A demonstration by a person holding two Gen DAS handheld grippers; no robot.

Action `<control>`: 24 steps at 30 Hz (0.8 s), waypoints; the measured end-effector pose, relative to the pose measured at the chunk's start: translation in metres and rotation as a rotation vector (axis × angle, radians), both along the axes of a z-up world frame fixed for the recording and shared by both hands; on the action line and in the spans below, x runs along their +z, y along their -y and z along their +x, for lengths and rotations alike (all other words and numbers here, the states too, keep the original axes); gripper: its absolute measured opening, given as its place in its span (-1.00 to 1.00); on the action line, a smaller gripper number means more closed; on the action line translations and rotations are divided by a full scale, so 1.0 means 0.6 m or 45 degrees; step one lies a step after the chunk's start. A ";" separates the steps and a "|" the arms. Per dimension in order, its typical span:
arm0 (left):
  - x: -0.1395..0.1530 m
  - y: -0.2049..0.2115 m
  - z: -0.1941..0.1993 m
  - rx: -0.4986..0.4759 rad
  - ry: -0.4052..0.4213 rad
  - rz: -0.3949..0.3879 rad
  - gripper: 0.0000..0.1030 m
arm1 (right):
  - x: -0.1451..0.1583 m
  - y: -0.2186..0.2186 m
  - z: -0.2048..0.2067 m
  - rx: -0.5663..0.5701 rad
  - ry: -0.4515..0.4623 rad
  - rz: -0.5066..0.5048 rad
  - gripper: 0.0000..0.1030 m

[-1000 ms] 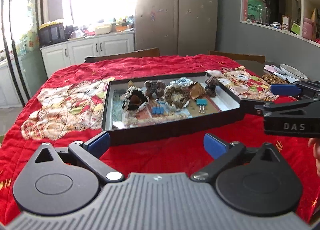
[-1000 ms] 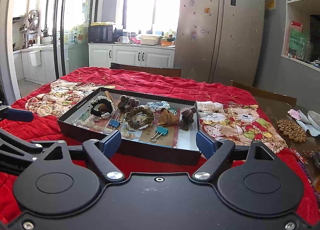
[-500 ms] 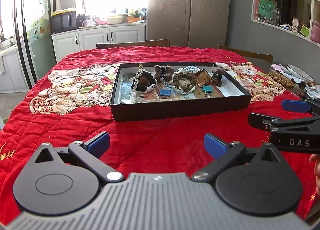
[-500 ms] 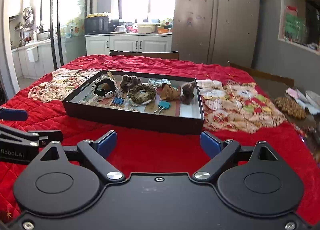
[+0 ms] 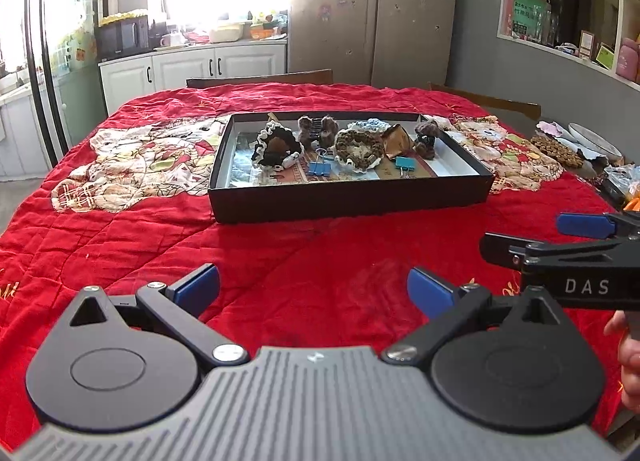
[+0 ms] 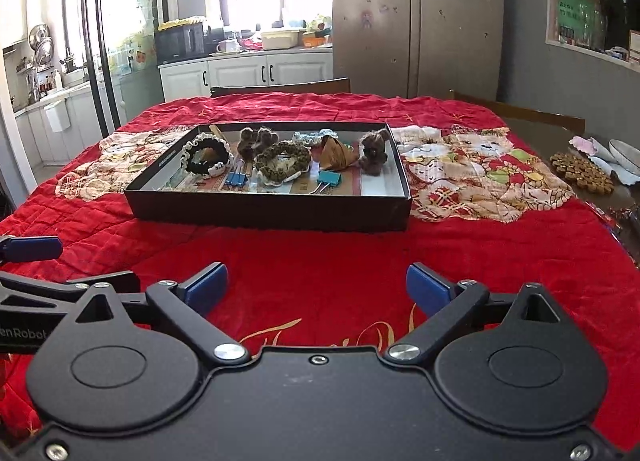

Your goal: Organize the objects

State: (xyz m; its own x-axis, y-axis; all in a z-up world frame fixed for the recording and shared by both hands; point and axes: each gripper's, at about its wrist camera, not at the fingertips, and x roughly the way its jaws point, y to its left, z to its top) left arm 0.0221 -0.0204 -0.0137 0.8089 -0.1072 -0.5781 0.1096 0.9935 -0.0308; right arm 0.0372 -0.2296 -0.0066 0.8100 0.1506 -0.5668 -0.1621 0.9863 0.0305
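Observation:
A black shallow box [image 5: 352, 197] [image 6: 272, 213] sits mid-table on the red quilt. In it lie a dark crocheted scrunchie [image 5: 276, 145] [image 6: 208, 157], a brown scrunchie [image 5: 358, 147] [image 6: 284, 161], two plush bear pieces [image 5: 316, 129] [image 6: 258, 141], a small bear [image 5: 426, 137] [image 6: 374, 151], a tan pouch [image 5: 396, 141] [image 6: 334, 153], and blue binder clips [image 5: 319, 169] [image 6: 330, 179]. My left gripper [image 5: 314, 291] is open and empty, well short of the box. My right gripper [image 6: 316, 287] is open and empty, also short of it.
The right gripper's side shows at the right of the left wrist view [image 5: 568, 257]; the left gripper's side shows at the left of the right wrist view [image 6: 48, 281]. A beaded coaster [image 6: 582, 173] and a plate [image 5: 596, 143] lie at the table's right edge. Chairs stand behind.
Both grippers have pulled back from the box toward the near edge of the table; the box looks farther away. Both stay open and empty.

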 end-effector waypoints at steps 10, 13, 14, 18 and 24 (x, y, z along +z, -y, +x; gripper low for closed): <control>0.001 0.000 -0.003 -0.001 -0.001 0.002 1.00 | -0.001 -0.003 -0.001 0.000 -0.003 -0.004 0.89; 0.001 0.001 -0.003 0.000 0.000 0.002 1.00 | -0.002 -0.004 -0.001 0.001 -0.004 -0.006 0.90; 0.001 0.001 -0.003 0.000 -0.001 0.003 1.00 | -0.002 -0.004 -0.001 0.001 -0.004 -0.006 0.90; 0.002 0.001 -0.003 0.001 -0.004 0.003 1.00 | -0.003 -0.006 -0.001 0.004 -0.007 -0.011 0.90; 0.001 0.001 -0.004 0.003 -0.004 0.003 1.00 | -0.005 -0.005 0.000 0.006 -0.013 -0.004 0.90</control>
State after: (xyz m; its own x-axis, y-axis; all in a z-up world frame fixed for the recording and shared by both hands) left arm 0.0198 -0.0209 -0.0128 0.8073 -0.1040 -0.5809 0.1071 0.9938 -0.0291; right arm 0.0370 -0.2265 -0.0099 0.8032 0.1523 -0.5759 -0.1662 0.9857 0.0288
